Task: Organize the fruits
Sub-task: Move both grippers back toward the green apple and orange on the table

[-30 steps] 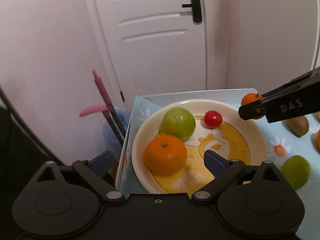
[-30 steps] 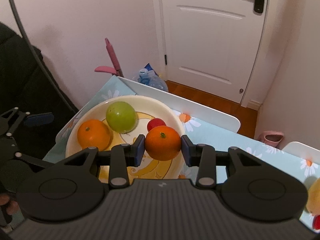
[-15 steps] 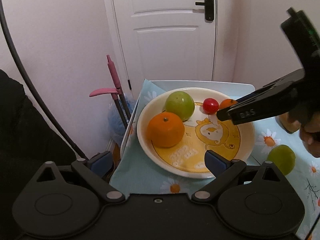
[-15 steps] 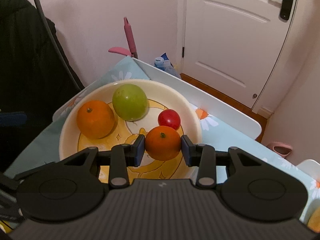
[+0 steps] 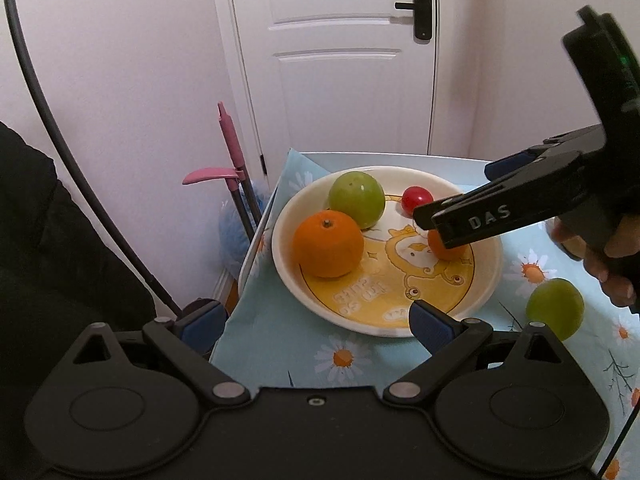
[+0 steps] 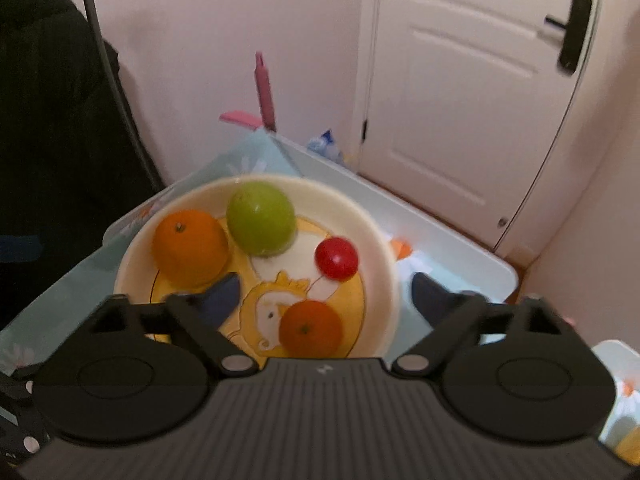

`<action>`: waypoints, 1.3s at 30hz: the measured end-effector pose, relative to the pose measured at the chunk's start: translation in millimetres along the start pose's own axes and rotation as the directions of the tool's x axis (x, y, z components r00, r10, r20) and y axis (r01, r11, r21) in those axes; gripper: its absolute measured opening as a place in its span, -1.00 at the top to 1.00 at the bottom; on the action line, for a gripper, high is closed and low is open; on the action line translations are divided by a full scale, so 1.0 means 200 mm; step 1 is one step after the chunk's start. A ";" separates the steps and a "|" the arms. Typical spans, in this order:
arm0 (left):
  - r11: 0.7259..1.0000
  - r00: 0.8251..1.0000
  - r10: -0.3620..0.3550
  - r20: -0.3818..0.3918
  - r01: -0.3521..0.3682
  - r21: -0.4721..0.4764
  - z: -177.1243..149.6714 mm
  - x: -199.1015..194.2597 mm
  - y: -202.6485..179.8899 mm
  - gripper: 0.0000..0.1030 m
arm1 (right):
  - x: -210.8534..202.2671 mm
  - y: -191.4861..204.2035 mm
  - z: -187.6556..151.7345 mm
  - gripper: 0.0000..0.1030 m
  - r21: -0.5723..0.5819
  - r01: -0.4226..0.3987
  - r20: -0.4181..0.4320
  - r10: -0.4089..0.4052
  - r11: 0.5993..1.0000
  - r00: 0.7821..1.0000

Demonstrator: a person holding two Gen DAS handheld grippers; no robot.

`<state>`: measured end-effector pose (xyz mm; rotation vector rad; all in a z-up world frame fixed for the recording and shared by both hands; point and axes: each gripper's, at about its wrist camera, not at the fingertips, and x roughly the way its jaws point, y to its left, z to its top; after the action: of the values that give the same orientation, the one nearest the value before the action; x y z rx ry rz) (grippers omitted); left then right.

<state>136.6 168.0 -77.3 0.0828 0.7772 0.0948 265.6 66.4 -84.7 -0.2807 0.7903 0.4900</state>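
A cream plate with a yellow cartoon picture holds a large orange, a green fruit and a small red tomato. A small orange lies free on the plate, below my right gripper. That gripper's jaws are opening wide and the pads do not touch the orange. In the left wrist view the right gripper half hides the small orange. My left gripper hovers open before the plate's near rim, holding nothing.
Another green fruit sits on the daisy-print cloth to the right of the plate. A hand holds the right gripper. Off the table's far-left corner stand a pink-handled tool and a blue bag. Behind is a white door.
The right gripper lowered the small orange onto the plate and let go, and its jaws spread wide. The left gripper drew back from the plate, so more cloth shows.
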 end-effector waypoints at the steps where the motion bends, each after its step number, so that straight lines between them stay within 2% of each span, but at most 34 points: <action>1: 1.000 1.000 -0.001 0.001 0.001 -0.002 0.00 -0.01 0.00 -0.95 | -0.01 0.00 0.00 -1.00 0.010 -0.001 -0.005 0.001 1.000 1.000; 9: 1.000 1.000 0.001 0.021 -0.001 -0.007 0.01 -0.07 0.01 -0.95 | -0.14 0.00 -0.02 -1.00 0.055 0.014 0.001 -0.014 0.998 1.000; 20: 0.999 0.996 -0.042 0.079 0.040 0.032 0.06 -0.24 -0.04 -0.95 | -0.52 -0.02 -0.09 -1.00 0.185 0.076 0.038 -0.085 0.980 0.996; 32: 0.986 0.982 -0.143 0.121 0.131 0.104 0.07 -0.36 -0.22 -0.95 | -0.87 -0.15 -0.34 -1.00 0.310 0.194 0.023 -0.211 0.931 0.977; 39: 0.987 0.982 -0.137 0.127 0.124 0.104 0.05 -0.42 -0.41 -0.95 | -1.04 -0.34 -0.52 -1.00 0.334 0.215 0.023 -0.237 0.917 0.971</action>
<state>88.2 77.4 -21.4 0.1277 0.6513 -0.0725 112.7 -99.6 1.1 -0.0422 0.7536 0.1417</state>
